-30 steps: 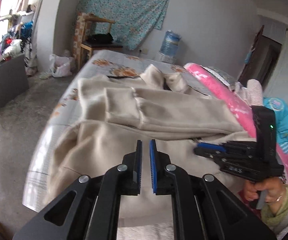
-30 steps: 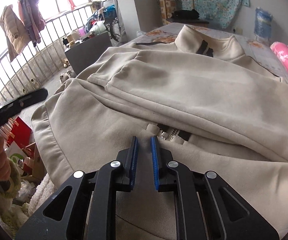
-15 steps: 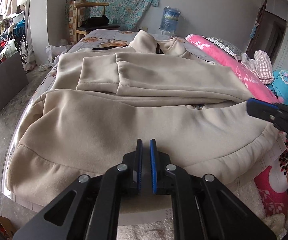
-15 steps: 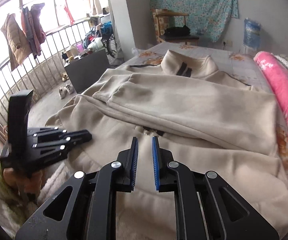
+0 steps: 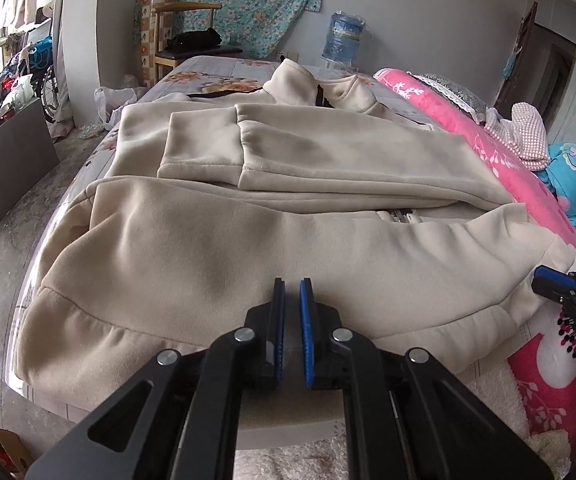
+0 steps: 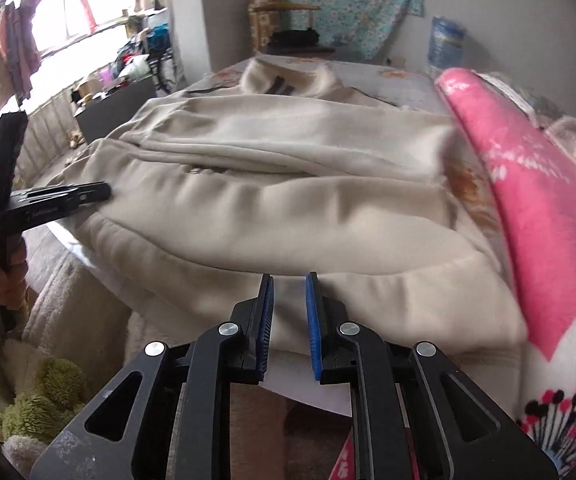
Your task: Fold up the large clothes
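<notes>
While both tools hang at the near edge of the bed with nothing between their pads, the next fold has not begun. The left tool (image 5: pixel 291 292) is clenched to a thin slit and empty, poised above the middle of the jacket's hem band (image 5: pixel 87 332). The right tool (image 6: pixel 290 280) is pinched almost as tight, also empty, just short of the hem near its right corner.

The beige jacket (image 5: pixel 288 240) lies spread on the bed (image 5: pixel 215 68), collar (image 5: pixel 292 80) at the far end, hem hanging slightly over the near edge. Both sleeves (image 5: pixel 288 152) are already laid across the chest, so the step in hand looks like bringing the hem up toward the collar.

To do it well, I would release both tools and take the hem band at its two corners, not the middle, gripping both layers so the back comes along. The left tool seems too central for that and would need to shift outward. Lifting both corners level and together should keep the crossed sleeves from sliding; the fleece looks thick and limp, so it may sag between the grips.

Alongside on the right lies a pink blanket (image 5: pixel 448 120). Against the far wall stands a big blue water bottle (image 5: pixel 346 38); how full it is I cannot tell. A white plastic bag (image 5: pixel 113 100) sits on the floor, contents hidden.
</notes>
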{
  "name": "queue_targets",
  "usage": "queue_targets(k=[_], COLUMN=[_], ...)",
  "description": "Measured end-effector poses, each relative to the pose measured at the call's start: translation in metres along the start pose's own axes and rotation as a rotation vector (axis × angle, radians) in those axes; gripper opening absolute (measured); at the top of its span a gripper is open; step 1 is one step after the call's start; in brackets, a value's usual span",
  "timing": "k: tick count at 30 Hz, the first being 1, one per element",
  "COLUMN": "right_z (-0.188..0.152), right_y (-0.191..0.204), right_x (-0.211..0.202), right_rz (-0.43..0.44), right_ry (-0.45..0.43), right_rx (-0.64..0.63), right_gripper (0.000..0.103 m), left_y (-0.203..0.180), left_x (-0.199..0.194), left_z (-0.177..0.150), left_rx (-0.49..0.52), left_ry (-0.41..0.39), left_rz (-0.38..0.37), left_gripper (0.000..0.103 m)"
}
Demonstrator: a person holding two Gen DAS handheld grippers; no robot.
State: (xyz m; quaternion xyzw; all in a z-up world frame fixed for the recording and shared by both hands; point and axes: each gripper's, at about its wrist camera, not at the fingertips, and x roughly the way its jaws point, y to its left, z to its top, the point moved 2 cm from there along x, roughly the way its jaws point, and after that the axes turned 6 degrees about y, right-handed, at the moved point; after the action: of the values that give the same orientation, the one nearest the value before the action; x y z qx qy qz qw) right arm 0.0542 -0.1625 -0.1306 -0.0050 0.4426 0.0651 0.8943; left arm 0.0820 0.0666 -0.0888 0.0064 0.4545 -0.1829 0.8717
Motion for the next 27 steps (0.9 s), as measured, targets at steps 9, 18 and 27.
queue_targets(k=[9,18,27], right_z=[-0.002,0.009,0.036], right_y=[-0.042,-0.058,-0.061], right_x=[-0.022,-0.031,0.033], right_rz=[-0.046,-0.111,0.018], right_ry=[-0.046,-0.047,0.048], right_rx=[0.131,0.167,0.178], right_gripper=[0.007,0.012,0.003], left_y=[0.002,0.002,0.004], left_x=[0.000,0.001,0.002], left_z=[0.000,0.001,0.002], left_rx=[-0.005,-0.002,-0.015], left_ry=[0.002,-0.001,-0.004], left_rz=[-0.010,-0.016,-0.029], left_gripper=[0.008,0.008,0.008])
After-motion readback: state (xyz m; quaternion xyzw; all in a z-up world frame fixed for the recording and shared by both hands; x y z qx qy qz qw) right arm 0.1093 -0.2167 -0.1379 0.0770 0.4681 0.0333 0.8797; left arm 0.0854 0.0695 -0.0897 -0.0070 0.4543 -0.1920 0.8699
